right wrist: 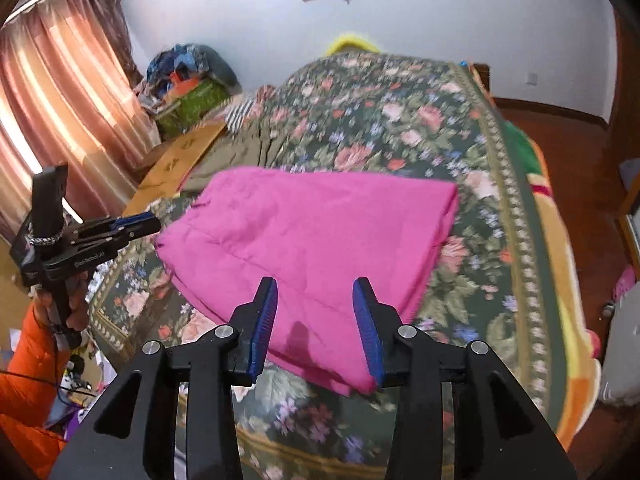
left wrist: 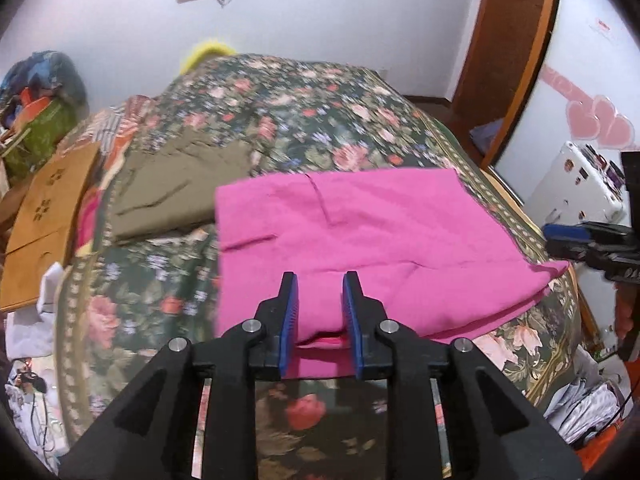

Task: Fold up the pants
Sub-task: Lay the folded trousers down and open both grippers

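The pink pants (left wrist: pixel 360 240) lie folded into a broad slab across the middle of the left wrist view, on the floral bedspread (left wrist: pixel 312 112), their near edge hanging toward the lower centre of the frame; in the right wrist view they fill the centre and run down to the lower middle. The left gripper (left wrist: pixel 320 304) stands narrowly parted at the bottom centre of its view, the blue pads either side of the near cloth edge but not pressing on it as far as can be seen, so the fabric looks released. The right gripper (right wrist: pixel 314 312) is parted somewhat wider, low in its own frame, with the pink cloth behind the gap and nothing pinched. The fold seems just laid; to finish it well, both claws should probably draw clear without snagging the top layer, then take the corners of one short end evenly, so the next fold lands with edges aligned and no ridge trapped along the crease. An olive garment (left wrist: pixel 180 188) lies folded at centre left, beside a tan cardboard sheet (left wrist: pixel 44 216). Small white lettering shows on the left gripper's body at the left edge of the right wrist view, too blurred to read surely; no other writing is legible.
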{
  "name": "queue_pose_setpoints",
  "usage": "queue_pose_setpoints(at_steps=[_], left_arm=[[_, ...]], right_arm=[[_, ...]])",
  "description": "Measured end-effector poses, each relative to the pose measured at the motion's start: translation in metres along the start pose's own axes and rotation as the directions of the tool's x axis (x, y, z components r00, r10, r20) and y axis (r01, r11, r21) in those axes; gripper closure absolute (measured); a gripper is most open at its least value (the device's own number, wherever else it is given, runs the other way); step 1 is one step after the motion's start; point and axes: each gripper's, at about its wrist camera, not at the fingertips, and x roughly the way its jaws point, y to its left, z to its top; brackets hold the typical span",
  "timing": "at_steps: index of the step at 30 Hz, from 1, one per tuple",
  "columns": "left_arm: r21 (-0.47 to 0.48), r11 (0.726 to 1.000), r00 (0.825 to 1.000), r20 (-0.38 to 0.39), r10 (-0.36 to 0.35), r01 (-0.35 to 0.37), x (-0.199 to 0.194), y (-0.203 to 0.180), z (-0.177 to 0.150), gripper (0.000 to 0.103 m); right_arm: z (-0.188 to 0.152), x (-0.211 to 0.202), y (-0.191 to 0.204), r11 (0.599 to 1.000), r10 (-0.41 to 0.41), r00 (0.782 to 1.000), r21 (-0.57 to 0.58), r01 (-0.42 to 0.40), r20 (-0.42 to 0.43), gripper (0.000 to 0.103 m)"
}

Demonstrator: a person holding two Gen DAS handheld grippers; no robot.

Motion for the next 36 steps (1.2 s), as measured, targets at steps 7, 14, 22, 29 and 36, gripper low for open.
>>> queue_pose_setpoints(at_steps=[7,14,22,29,36], left_arm=[[0.018,1.0,0.994,-0.11,-0.017,0.019,0.033,-0.008,-0.031,0.079],[-0.031,0.999,0.993,-0.114,-0.025,0.021,0.03,-0.008,-0.042,0.079],[-0.043,0.999,0.994,-0.109,-0.024,0.02,0.025,-0.025,-0.048,0.079],[-0.086,0.994,0.991,-0.112,-0.071,0.062,0.016,-0.013,-0.039,0.078],[-0.065,0.998,0.999,-0.029,0.024,-0.026,-0.001,0.02,-0.002,0.07]], right_arm=[[-0.026,0.042,0.0,1.0,0.021,0.992,0.0,-0.021,-0.123,0.067],[-0.029,0.046,0.0,0.999,0.007,0.993,-0.05,-0.013,-0.12,0.067],[-0.022,0.052,-0.019,0.998,-0.014,0.99,-0.059,0.006,-0.138,0.054],[-0.019,0.048,-0.023,0.999,-0.011,0.988,-0.039,0.005,-0.154,0.052],[0.005,0.026,-0.028,0.997,-0.057,0.995,-0.049,0.054,-0.083,0.05]])
